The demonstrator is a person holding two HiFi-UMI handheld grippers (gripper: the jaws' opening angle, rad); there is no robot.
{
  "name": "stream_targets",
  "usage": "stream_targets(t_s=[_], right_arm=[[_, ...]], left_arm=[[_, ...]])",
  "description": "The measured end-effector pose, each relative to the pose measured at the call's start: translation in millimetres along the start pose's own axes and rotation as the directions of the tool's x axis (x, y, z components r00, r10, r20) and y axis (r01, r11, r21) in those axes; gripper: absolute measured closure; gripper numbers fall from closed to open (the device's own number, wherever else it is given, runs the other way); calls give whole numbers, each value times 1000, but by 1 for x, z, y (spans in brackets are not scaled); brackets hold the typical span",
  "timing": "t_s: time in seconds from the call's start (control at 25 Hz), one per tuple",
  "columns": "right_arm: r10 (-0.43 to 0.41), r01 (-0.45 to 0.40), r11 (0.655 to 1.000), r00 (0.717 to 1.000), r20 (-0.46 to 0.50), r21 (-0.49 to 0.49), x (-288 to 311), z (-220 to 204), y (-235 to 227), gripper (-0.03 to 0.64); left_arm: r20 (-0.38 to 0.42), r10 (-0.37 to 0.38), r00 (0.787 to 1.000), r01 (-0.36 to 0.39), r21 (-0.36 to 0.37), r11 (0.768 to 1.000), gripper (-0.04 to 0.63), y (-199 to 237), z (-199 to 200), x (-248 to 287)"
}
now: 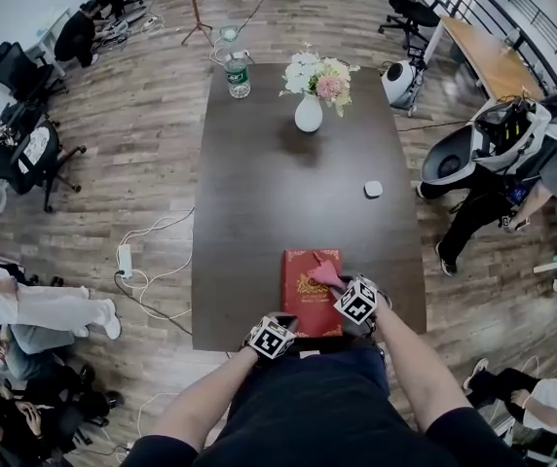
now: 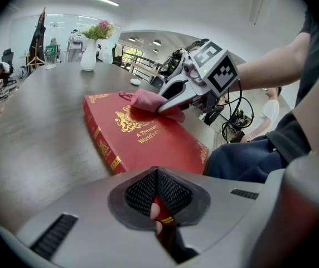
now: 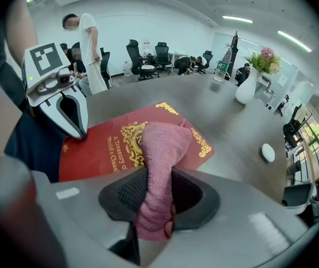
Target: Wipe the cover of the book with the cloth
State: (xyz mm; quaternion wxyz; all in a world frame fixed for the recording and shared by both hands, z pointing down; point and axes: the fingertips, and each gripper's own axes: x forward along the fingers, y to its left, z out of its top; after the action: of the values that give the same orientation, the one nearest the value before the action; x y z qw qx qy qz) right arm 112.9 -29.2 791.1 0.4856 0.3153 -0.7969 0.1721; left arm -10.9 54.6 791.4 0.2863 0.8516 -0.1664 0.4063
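Observation:
A red book (image 1: 307, 305) with gold lettering lies flat at the table's near edge. My right gripper (image 1: 340, 285) is shut on a pink cloth (image 3: 162, 144), whose free end is pressed onto the book's cover (image 3: 104, 149) near its gold emblem. In the left gripper view the cloth (image 2: 148, 100) sits on the far half of the cover (image 2: 148, 135) under the right gripper (image 2: 162, 108). My left gripper (image 2: 158, 205) is shut on the book's near corner; a red piece with a gold band shows between its jaws. From the right gripper view, the left gripper (image 3: 81, 134) touches that corner.
On the dark table (image 1: 259, 202) stand a white vase of flowers (image 1: 309, 113) and a water bottle (image 1: 238, 76) at the far end, with a small white object (image 1: 373, 189) to the right. People and office chairs surround the table; cables lie on the floor at the left.

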Motion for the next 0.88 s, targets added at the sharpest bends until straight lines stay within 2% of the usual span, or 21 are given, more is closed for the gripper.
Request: stream_targets(t_s=[0.32, 0.56, 0.76, 0.88], right_arm=[[-8, 9, 997, 1000, -5, 76, -10, -13, -11, 500], [-33, 34, 996, 999, -18, 80, -11, -23, -17, 500], [-65, 71, 995, 994, -82, 68, -14, -44, -22, 500], [-82, 92, 989, 993, -87, 114, -21, -52, -30, 500]], left_arm=[[8, -5, 1000, 4, 7, 1000, 600, -2, 2, 1], [1, 2, 1000, -2, -1, 1000, 600, 1, -2, 3], [-2, -9, 1000, 9, 6, 1000, 600, -2, -1, 2], [11, -12, 1000, 12, 14, 1000, 600, -1, 0, 5]])
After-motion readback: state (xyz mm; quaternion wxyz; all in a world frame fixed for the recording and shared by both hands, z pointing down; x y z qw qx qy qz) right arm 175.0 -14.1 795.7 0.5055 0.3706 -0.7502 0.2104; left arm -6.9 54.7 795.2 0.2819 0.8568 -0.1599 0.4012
